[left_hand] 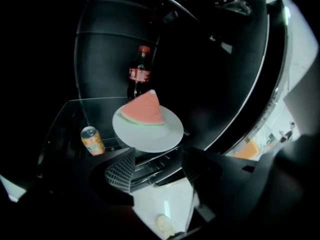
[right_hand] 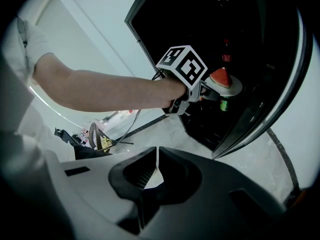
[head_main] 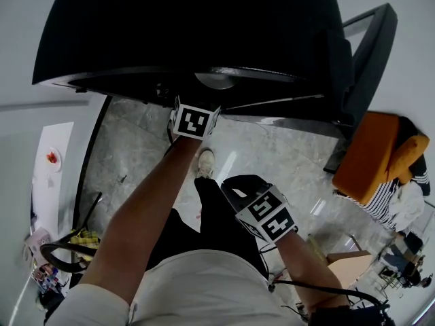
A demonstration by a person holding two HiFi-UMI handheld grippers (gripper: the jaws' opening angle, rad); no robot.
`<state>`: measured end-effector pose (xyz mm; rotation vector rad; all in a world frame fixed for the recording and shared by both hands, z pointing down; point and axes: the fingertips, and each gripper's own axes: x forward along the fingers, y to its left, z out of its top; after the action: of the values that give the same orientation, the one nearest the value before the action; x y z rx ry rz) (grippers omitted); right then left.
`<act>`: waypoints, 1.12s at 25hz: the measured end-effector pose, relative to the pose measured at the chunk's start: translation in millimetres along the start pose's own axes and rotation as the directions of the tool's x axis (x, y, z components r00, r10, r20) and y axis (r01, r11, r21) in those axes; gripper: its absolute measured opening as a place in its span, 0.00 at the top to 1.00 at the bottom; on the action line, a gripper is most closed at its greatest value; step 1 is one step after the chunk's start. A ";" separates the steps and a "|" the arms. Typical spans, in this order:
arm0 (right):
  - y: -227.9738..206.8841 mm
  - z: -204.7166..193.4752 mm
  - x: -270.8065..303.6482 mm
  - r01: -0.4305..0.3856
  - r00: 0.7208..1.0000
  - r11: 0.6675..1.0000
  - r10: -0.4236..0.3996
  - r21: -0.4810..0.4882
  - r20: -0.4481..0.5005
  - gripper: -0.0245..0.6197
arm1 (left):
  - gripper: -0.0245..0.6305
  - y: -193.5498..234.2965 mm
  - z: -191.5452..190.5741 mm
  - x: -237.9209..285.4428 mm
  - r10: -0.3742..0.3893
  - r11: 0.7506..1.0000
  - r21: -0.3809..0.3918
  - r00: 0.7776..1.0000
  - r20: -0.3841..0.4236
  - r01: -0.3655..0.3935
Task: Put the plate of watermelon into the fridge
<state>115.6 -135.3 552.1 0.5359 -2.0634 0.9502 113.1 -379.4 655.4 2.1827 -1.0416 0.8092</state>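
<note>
A white plate (left_hand: 150,131) carrying a wedge of watermelon (left_hand: 143,110) rests on a glass shelf (left_hand: 75,111) inside the dark fridge (head_main: 190,32). My left gripper (left_hand: 156,156) is open just in front of the plate's near rim, and its pads do not touch it. From above, only that gripper's marker cube (head_main: 195,121) shows at the fridge opening. The right gripper view also shows the plate (right_hand: 234,86) beyond my left gripper (right_hand: 202,91). My right gripper (right_hand: 156,151) is shut on nothing, held low over the floor (head_main: 238,185).
A cola bottle (left_hand: 140,76) stands behind the plate, and an orange can (left_hand: 92,140) sits left of it. The open fridge door (head_main: 370,53) is at the right. An orange chair (head_main: 374,155) is beyond it, and a white table (head_main: 51,182) is at the far left.
</note>
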 end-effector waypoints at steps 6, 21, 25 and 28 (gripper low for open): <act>12.0 3.0 4.5 0.013 1.000 1.000 -0.013 -0.002 0.012 0.92 | 0.52 3.8 1.6 -23.1 0.002 1.000 0.005 1.000 0.010 -0.002; 80.5 8.3 4.0 0.153 0.982 0.988 -0.152 0.004 0.109 0.92 | 0.52 -22.3 -41.6 -157.2 -0.172 0.983 0.063 0.985 -0.007 0.172; 105.4 7.7 -2.0 0.191 0.970 0.981 -0.192 0.024 0.147 0.92 | 0.57 -34.0 -62.8 -214.5 -0.243 0.968 0.071 0.970 -0.002 0.243; 132.6 7.7 -2.8 0.207 0.962 0.978 -0.209 0.029 0.178 0.92 | 0.63 -36.9 -81.3 -261.8 -0.271 0.959 0.084 0.962 0.012 0.269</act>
<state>29.1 -57.5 487.9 0.8535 -2.1112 0.8131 -12.3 -180.8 509.3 2.3434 -0.7090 0.7111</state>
